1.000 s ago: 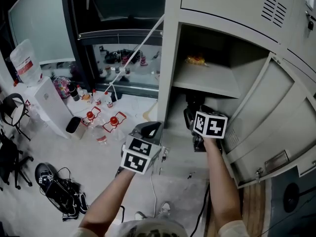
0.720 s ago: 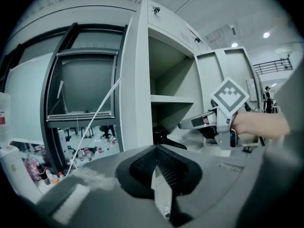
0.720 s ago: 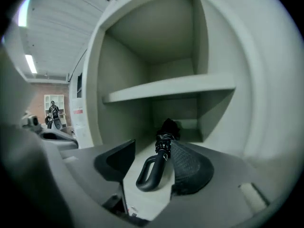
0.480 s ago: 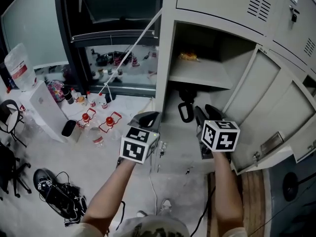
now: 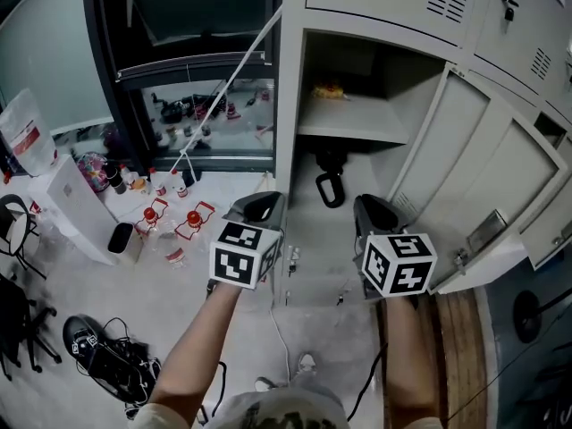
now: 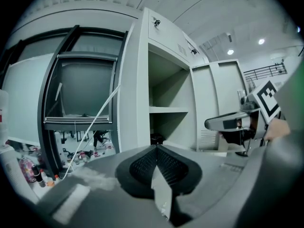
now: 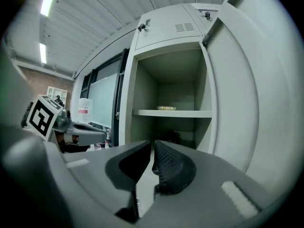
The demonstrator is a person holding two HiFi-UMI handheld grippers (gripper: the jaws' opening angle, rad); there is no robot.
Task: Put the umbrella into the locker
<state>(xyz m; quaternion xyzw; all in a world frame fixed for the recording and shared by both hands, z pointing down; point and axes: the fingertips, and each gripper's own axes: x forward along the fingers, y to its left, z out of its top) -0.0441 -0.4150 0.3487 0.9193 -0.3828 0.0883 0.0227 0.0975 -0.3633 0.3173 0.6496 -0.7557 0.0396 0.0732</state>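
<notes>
As stowed, umbrella [image 5: 330,163]: sits in the lower compartment of the open locker [image 5: 290,105], beneath the shelf [image 5: 357,121], clear of both grippers.
Axis: appears to run from the back of the compartment toward the opening, looped end [image 5: 329,204] nearest the front; flat or leaning, impossible to tell from above.
From the gripper views: shows only as a small dark shape low in the compartment, beyond the jaw tips.
Shelf: carries one small yellow-orange item [image 5: 327,90] near the back.
Door [image 5: 465,177]: swung wide to the right.
Left gripper [image 5: 259,206]: held outside the locker's left edge, jaws pressed together, nothing between them.
Right gripper [image 5: 374,209]: held before the opening, jaws closing to a thin gap, nothing between them.
Person: bare forearms [image 5: 192,347] reaching up from the bottom edge behind the marker cubes.
Floor [image 5: 134,302]: pale and speckled; red-capped bottles [image 5: 170,217] clustered near the window, black tangle of cables [image 5: 107,351] at lower left, wooden strip [image 5: 458,347] at lower right.
Room: dark-framed window [image 5: 197,25] left of the locker, white cord [image 5: 223,88] slanting across it, white cabinet [image 5: 71,206] and black chair [image 5: 16,231] at far left.
</notes>
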